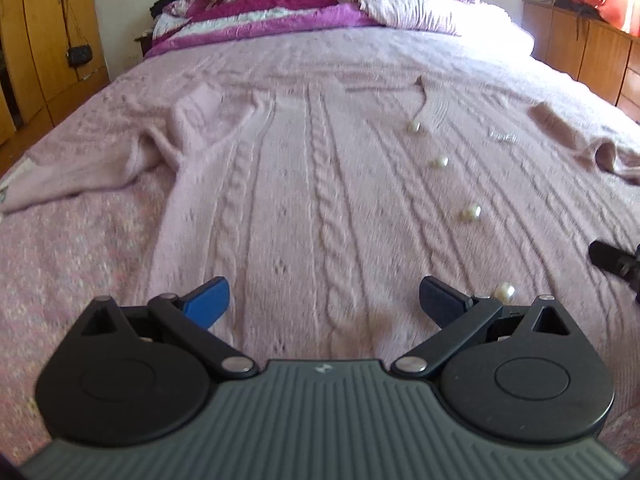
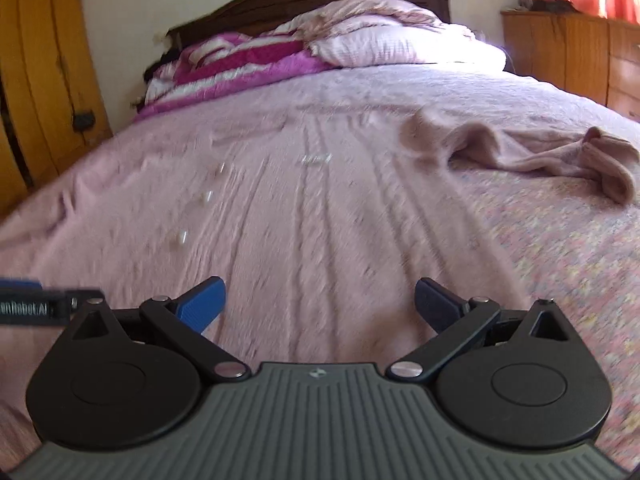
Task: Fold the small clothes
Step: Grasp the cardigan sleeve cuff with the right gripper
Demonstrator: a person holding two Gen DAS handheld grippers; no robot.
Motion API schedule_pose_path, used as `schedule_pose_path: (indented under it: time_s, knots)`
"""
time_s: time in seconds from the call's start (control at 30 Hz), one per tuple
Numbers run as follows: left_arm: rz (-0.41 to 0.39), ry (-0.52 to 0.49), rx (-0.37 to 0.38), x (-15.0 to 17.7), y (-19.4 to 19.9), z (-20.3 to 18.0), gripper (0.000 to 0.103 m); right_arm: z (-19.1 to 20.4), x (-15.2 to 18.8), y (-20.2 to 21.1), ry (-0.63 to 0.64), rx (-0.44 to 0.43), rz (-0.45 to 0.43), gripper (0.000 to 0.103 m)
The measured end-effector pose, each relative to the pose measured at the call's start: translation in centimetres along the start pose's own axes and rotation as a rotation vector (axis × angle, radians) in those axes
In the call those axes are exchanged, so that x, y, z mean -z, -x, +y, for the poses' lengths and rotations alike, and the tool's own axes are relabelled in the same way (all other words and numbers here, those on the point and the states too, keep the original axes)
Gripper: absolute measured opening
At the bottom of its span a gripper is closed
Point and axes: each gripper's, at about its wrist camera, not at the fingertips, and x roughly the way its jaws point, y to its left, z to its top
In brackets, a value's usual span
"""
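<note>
A pink cable-knit cardigan point(image 1: 320, 168) with pearl buttons point(image 1: 471, 213) lies spread flat on the bed, hem toward me. Its left sleeve point(image 1: 96, 172) lies crumpled out to the left. Its right sleeve point(image 2: 560, 156) trails to the right. My left gripper point(image 1: 322, 300) is open just above the hem, nothing between its blue fingers point(image 1: 208, 300). My right gripper point(image 2: 318, 300) is open too, over the cardigan's point(image 2: 320, 216) right half near the hem. The right gripper's tip point(image 1: 612, 260) shows at the left wrist view's right edge.
A pink bedspread point(image 1: 80, 280) covers the bed. Piled magenta-and-white blankets point(image 1: 260, 12) and a pale pink pillow point(image 2: 400, 48) sit at the headboard. A wooden wardrobe point(image 1: 36, 40) stands to the left, a wooden dresser point(image 1: 580, 40) to the right.
</note>
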Motion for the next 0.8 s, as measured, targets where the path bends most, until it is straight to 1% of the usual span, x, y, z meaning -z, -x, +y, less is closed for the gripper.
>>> schedule_pose_path:
  time_s: [0.17,0.37,0.43,0.5,0.57,0.63,0.7,0.8]
  knots:
    - [0.021,0.018,0.023,-1.1,-0.7,-0.2,0.103,-3.7,-2.7,0.8,-0.084,0.07,-0.052,0.103]
    - [0.043,0.043,0.02,-1.5,-1.7,-0.1,0.103,-9.9,-4.7,1.2,-0.186,0.202,-0.088,0.103]
    - [0.066,0.046,0.014,-1.3,-2.3,-0.1,0.103,-12.0,-5.2,1.1,-0.23,0.251,-0.09,0.103]
    - [0.097,0.052,0.023,-1.0,-3.0,0.1,0.103,-14.1,-5.5,0.7,-0.272,0.296,-0.099,0.103]
    - [0.087,0.028,0.025,-0.6,-3.3,0.0,0.103,-16.3,-5.9,0.2,-0.3,0.315,-0.122,0.103]
    - [0.077,0.005,0.022,-0.4,-3.3,-0.1,0.103,-18.1,-6.0,-0.3,-0.306,0.325,-0.167,0.103]
    - [0.076,0.006,0.019,-0.3,-3.3,-0.2,0.103,-19.8,-6.2,-1.1,-0.33,0.362,-0.176,0.103]
    - [0.072,0.003,0.012,-0.2,-3.4,-0.3,0.103,-21.8,-6.6,-2.2,-0.39,0.353,-0.183,0.103]
